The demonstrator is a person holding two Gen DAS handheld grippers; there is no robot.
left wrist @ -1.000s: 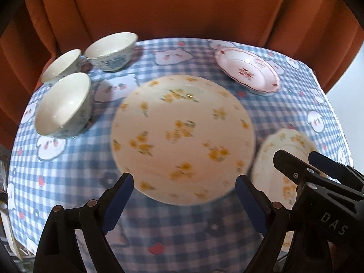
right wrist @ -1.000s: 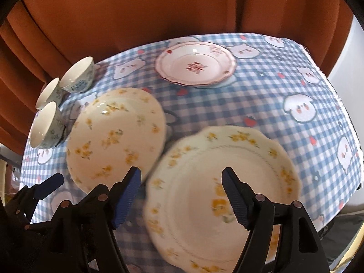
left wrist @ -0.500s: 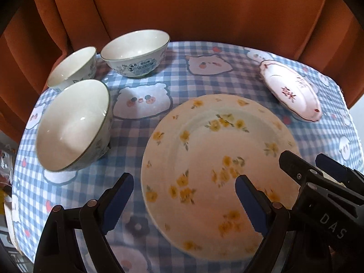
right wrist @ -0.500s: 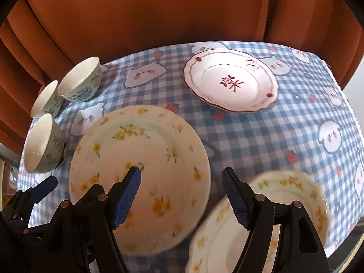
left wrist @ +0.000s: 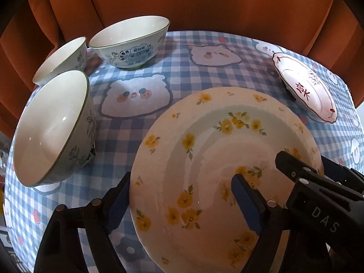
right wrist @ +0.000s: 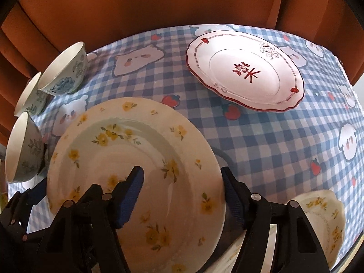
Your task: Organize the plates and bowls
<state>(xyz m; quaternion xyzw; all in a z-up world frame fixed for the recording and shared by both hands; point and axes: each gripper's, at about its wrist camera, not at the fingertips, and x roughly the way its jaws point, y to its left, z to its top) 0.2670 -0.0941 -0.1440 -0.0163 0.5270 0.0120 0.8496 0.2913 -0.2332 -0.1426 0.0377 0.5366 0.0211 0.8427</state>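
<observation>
Yellow-flowered plate [left wrist: 218, 159] on table | left gripper [left wrist: 182, 195], right gripper [right wrist: 182, 186]: fingers closing, straddling opposite rims

Scalloped yellow-flowered plate [right wrist: 327, 218] half hidden behind right claw [right wrist: 182, 193], edge-cropped.

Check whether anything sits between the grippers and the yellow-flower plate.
Nothing visible. The left gripper and right gripper each straddle an opposite rim of the yellow-flower plate, jaws open and just closing in. The bowls and red-rimmed plate sit clear.
</observation>
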